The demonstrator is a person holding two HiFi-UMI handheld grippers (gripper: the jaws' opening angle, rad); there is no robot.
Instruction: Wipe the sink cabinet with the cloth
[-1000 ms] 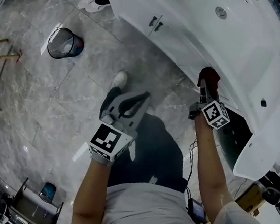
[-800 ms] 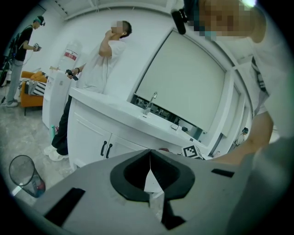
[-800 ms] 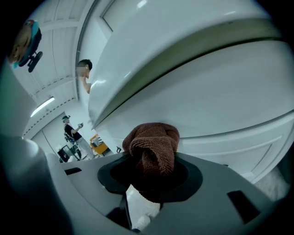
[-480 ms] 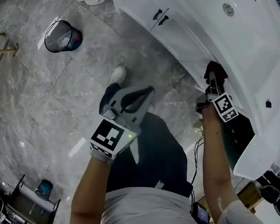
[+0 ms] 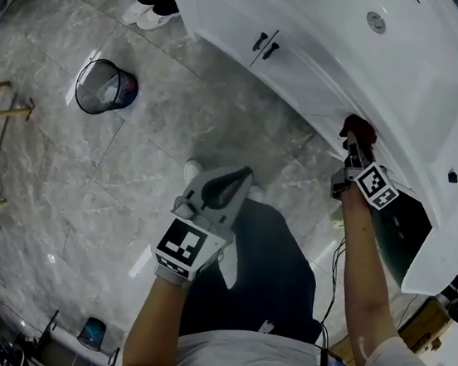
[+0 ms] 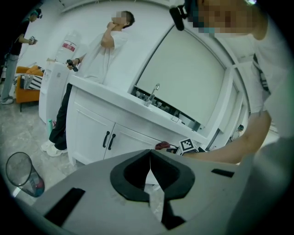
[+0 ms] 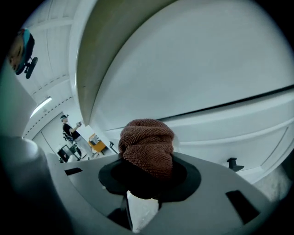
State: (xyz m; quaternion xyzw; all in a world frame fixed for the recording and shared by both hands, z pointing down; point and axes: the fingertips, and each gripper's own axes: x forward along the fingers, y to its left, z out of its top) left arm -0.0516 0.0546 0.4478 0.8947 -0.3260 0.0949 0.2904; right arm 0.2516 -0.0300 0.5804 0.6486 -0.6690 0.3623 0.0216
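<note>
Evidently right gripper [image 5: 355, 146] is clamped on the bunched brown terry cloth [image 7: 148, 146], nosed up vs the glossy white sink cabinet [image 5: 300, 55] prob. to wipe it, while left gripper [image 6: 149, 161], jaws closed & empty, hangs clear.

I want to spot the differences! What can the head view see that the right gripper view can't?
Only the head view shows the bin on the floor and the left tool. Only the right gripper view shows a far-off person standing. Both show the brown cloth gripped in the right tool by the white cabinet.
</note>
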